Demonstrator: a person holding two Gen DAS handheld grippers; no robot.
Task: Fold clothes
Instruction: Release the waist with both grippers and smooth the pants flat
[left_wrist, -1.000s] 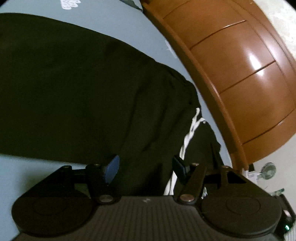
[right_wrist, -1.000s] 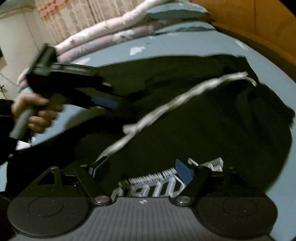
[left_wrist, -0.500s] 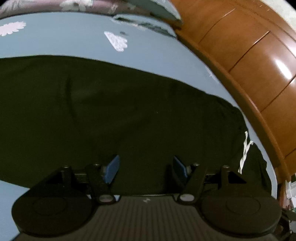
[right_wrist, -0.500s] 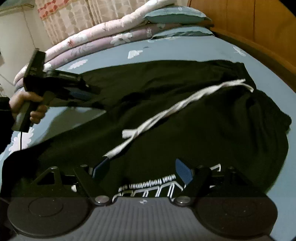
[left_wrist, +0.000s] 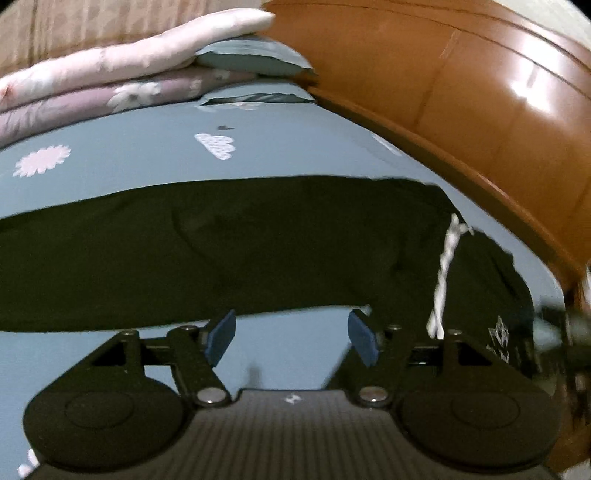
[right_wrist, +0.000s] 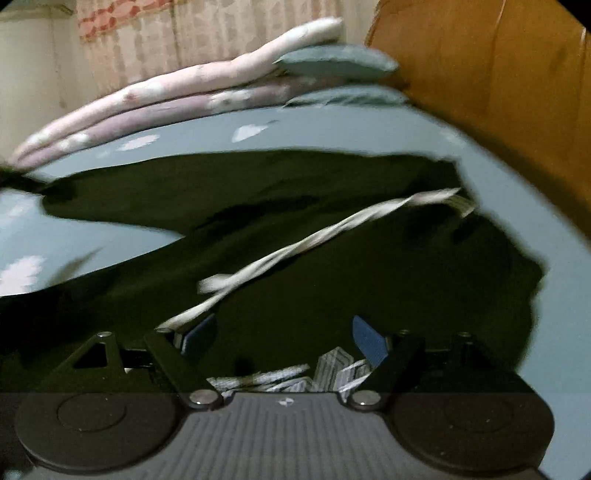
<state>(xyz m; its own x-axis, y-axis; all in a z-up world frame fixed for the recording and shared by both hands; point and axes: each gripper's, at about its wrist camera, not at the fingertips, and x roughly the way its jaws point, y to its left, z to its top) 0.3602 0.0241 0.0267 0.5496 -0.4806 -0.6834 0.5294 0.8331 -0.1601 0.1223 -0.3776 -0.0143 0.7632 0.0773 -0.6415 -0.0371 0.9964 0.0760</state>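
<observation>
Black trousers (left_wrist: 258, 240) lie spread across the blue bed sheet (left_wrist: 147, 147), with a white drawstring (left_wrist: 443, 273) trailing over the waist end at the right. My left gripper (left_wrist: 291, 325) is open and empty, hovering over bare sheet just short of the trousers' near edge. In the right wrist view the same trousers (right_wrist: 332, 258) fill the middle, and the drawstring (right_wrist: 295, 251) runs diagonally across them. My right gripper (right_wrist: 282, 328) hangs low over the cloth beside its white printed lettering (right_wrist: 295, 376). Its jaws are opening, and the pads press on nothing.
A glossy wooden headboard (left_wrist: 480, 110) curves along the right side of the bed. Folded pink floral quilts (left_wrist: 110, 81) and a grey-blue pillow (left_wrist: 251, 62) are stacked at the far edge. Curtains (right_wrist: 184, 37) hang behind them.
My left gripper lifted and drew back off the trousers onto bare sheet, its view tilting up toward the quilts. The hand holding it has slid out of the right wrist view's left edge.
</observation>
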